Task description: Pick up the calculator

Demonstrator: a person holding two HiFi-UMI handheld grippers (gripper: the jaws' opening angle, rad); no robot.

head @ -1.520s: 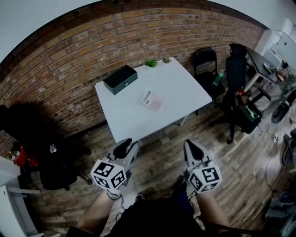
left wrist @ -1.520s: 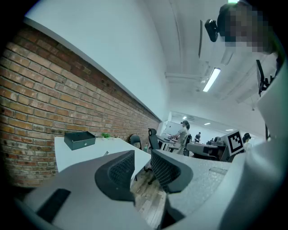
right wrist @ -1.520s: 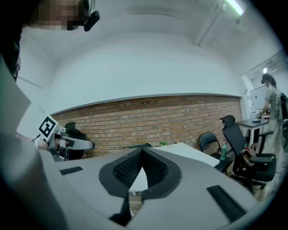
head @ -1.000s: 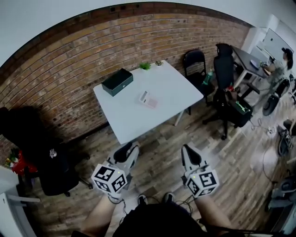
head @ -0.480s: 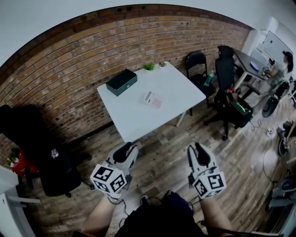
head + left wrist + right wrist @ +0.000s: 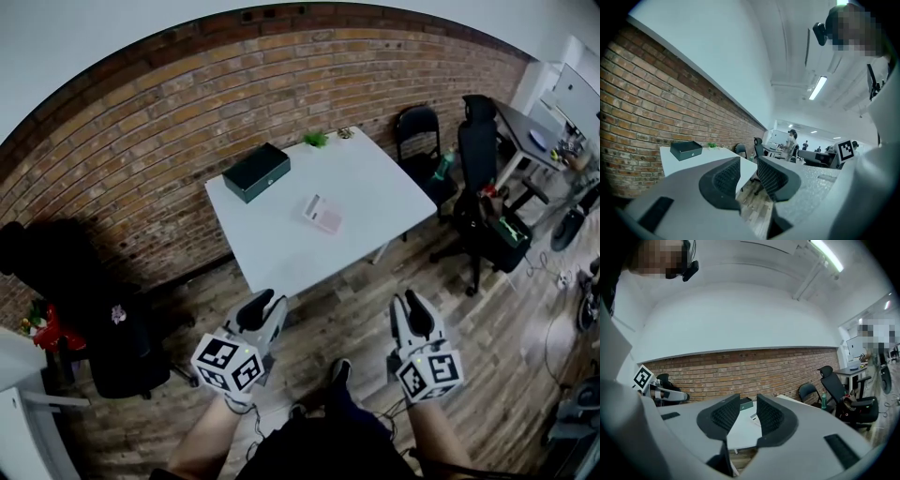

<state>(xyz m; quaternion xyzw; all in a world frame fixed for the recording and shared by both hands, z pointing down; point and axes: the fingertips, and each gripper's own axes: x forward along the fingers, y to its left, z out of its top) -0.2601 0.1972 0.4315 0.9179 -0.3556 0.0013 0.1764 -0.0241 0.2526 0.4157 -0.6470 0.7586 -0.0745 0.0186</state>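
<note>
The calculator (image 6: 322, 214) lies flat near the middle of a white table (image 6: 300, 258) that stands against a brick wall (image 6: 141, 122). It is light in colour with a pink part, and nothing touches it. Behind it, near the far left corner of the table, lies a dark green box (image 6: 257, 172), well apart from the calculator. A small green plant (image 6: 315, 140) stands at the far edge, close to the wall.

Both grippers are over the wooden floor (image 6: 347, 309), in front of the table and well apart from the calculator. The left gripper (image 6: 266, 307) is at the left of the head view and points toward the near edge of the table. In the left gripper view its jaws stand moderately apart and nothing is between them; past them one sees the box and the table top. The right gripper (image 6: 411, 306) is at the right, beside the table's near corner. Its jaws are opening, with a clear gap between the black pads (image 6: 724, 416), and they are empty; the table shows far behind this gap.

A black chair (image 6: 419, 127) stands at the right side of the table, and an office chair (image 6: 478, 141) is further right.
</note>
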